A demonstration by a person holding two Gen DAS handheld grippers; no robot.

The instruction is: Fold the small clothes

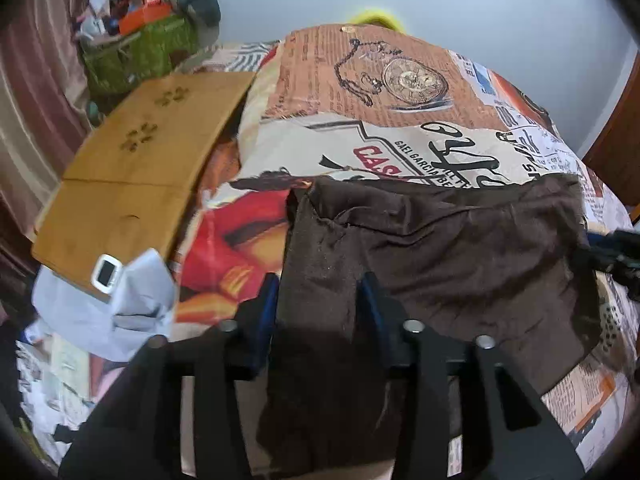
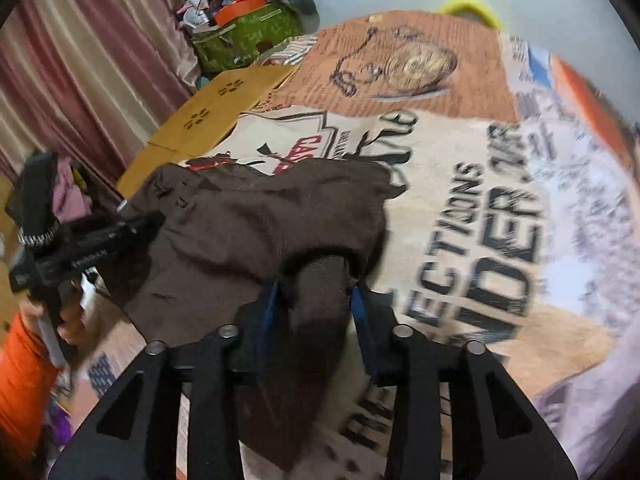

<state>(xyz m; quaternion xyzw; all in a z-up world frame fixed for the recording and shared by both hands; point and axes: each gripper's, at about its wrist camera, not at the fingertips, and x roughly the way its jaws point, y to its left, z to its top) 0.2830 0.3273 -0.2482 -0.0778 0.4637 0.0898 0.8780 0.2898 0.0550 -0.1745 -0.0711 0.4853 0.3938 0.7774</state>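
- On the printed bedspread (image 1: 400,136), covered in newspaper and pocket-watch motifs, a dark brown garment (image 1: 440,240) is spread, partly rumpled, with both tongs at its near edge.
- At the far left of the left wrist view, a folded cardboard sheet (image 1: 140,152) is seen lying on the bed, with a small white device (image 1: 106,274) and pale crumpled cloth (image 1: 108,312) at its near end; the device and the cloth are not shown in the right wrist view.
- The left gripper (image 1: 318,304) is seen with its blue-padded jaws parted, the brown cloth lying between them; the pads appear to stand clear of the fabric, so the hold is judged released.
- The right gripper (image 2: 316,300) is likewise seen with its jaws apart around a raised hump of the same cloth; no pinch is evident.
- Only in the right wrist view are the left tool from outside, the hand (image 2: 64,320) holding it and an orange sleeve (image 2: 20,372) shown.
- A fold is judged to be laid down along the near edge, though its neatness cannot be told; smoothing and further folds seem to be left.
- A green box (image 1: 140,52) of clutter is shown beyond the bed's far left corner, by the striped curtain (image 2: 80,60).
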